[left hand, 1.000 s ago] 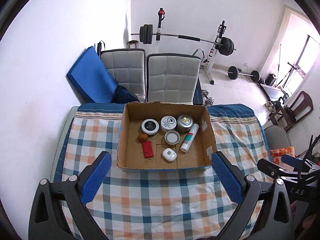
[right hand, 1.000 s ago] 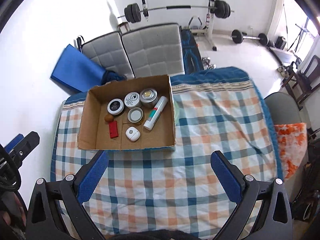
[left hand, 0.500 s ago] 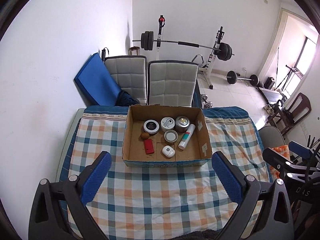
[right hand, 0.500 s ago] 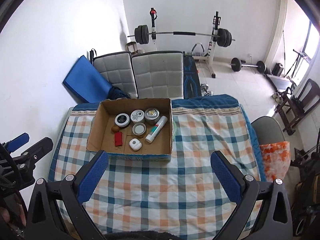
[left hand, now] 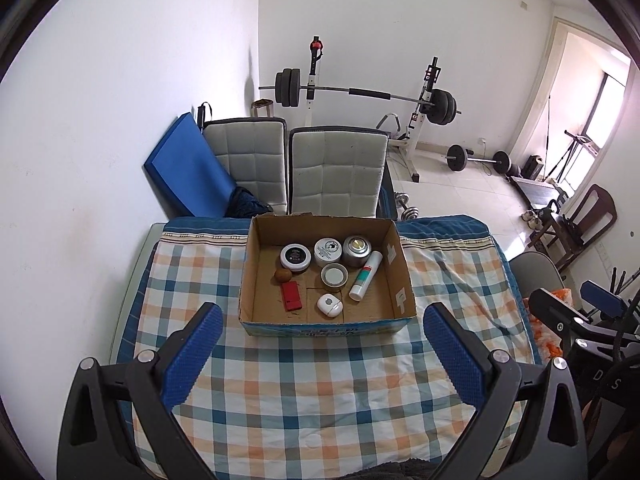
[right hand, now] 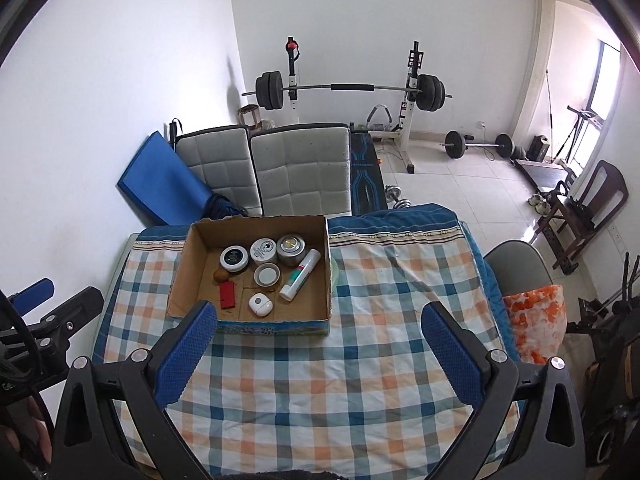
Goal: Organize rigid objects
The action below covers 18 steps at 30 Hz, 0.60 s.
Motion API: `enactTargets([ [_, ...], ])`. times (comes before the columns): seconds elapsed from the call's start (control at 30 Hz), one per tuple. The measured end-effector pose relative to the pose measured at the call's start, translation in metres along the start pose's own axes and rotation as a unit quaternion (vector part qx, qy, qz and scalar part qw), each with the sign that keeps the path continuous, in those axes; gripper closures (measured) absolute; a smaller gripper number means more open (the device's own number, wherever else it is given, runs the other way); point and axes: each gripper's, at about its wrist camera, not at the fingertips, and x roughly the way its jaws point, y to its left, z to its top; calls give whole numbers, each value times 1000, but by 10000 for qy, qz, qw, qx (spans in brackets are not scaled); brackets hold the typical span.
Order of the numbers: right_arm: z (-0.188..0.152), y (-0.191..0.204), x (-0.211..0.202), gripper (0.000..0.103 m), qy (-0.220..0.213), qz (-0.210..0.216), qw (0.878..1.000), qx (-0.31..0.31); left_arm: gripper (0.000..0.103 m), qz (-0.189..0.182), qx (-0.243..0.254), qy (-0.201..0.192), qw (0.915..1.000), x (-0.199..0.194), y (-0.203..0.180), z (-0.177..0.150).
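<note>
Ahead of both claws a checked tablecloth (left hand: 320,392) covers the table. The left gripper (left hand: 322,354) and right gripper (right hand: 320,354) hang wide and empty above it. Beyond the left's fingertips sits the cardboard box (left hand: 324,327), holding jars, a white tube (left hand: 365,275), a red block (left hand: 291,297) and a small brown ball (left hand: 282,275).

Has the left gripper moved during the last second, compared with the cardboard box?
Yes. The left gripper has pulled back and up from the cardboard box: the box looks smaller and more of the room shows.
</note>
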Motion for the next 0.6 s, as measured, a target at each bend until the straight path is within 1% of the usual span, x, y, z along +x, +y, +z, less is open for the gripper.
enactTargets([
  [0.33, -3, -10, -2, 0, -17, -25, 9999, 161, 0, -60, 84, -81, 9999, -3, -4, 3],
  [0.6, -3, -12, -6, 0, -63, -55, 9998, 206, 0, -112, 144, -74, 9998, -1, -9, 4],
])
